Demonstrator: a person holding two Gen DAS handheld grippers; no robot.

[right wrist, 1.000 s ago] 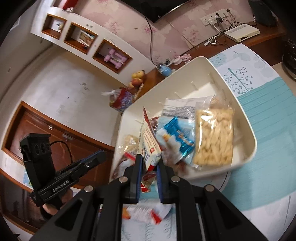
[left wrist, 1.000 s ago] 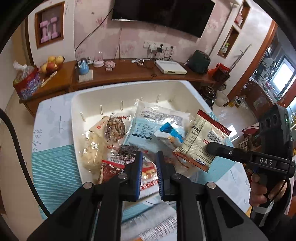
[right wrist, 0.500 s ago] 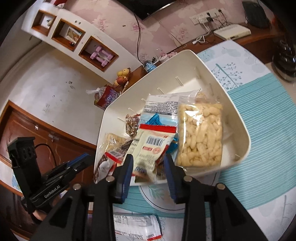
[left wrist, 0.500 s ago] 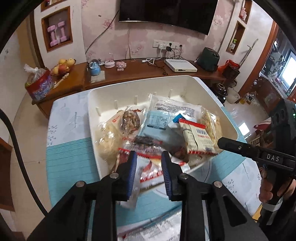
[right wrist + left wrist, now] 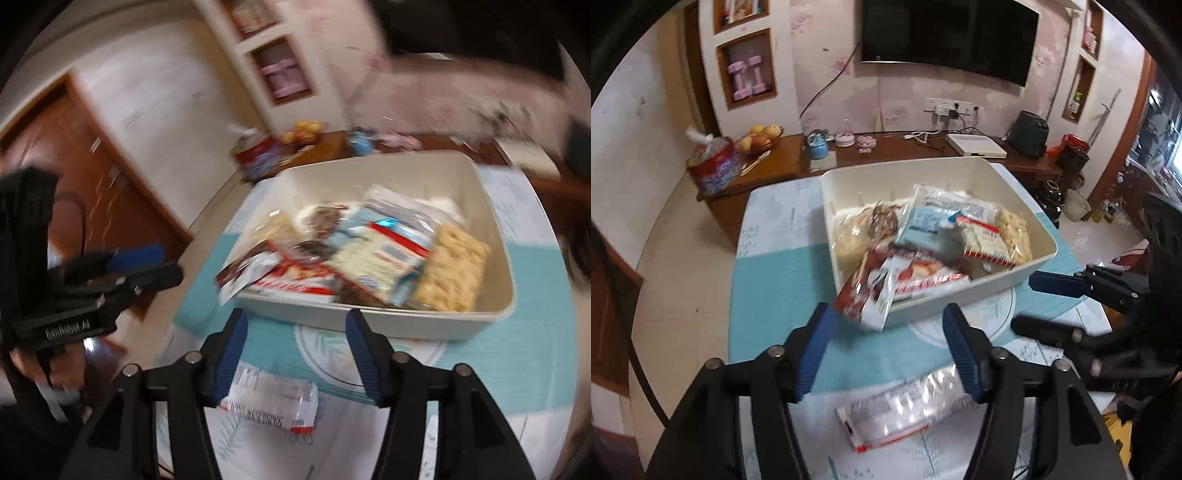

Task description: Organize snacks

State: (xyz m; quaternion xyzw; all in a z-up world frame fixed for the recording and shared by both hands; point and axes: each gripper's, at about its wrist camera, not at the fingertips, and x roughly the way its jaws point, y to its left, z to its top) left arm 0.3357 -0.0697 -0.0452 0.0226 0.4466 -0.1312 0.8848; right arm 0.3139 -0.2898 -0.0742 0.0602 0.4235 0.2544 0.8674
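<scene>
A cream plastic bin (image 5: pixel 1008 280) (image 5: pixel 369 325) stands on the table and holds several snack packets. A red and white packet (image 5: pixel 871 295) (image 5: pixel 243 273) hangs over the bin's near left rim. A white packet with red ends (image 5: pixel 897 410) (image 5: pixel 273 402) lies flat on the table in front of the bin. My left gripper (image 5: pixel 888 354) is open and empty, above the table before the bin. My right gripper (image 5: pixel 293 354) is open and empty too, over the loose white packet. Each gripper shows in the other's view.
A teal and white patterned cloth (image 5: pixel 768 280) covers the table. A wooden sideboard (image 5: pixel 886 151) behind it carries a fruit bowl, a red bag, a blue kettle and a white box. A television hangs on the far wall.
Both grippers have opened and pulled back from the bin. The right one let go of the red-topped packet, which now lies in the bin. The left one released the red and white packet at the rim.
</scene>
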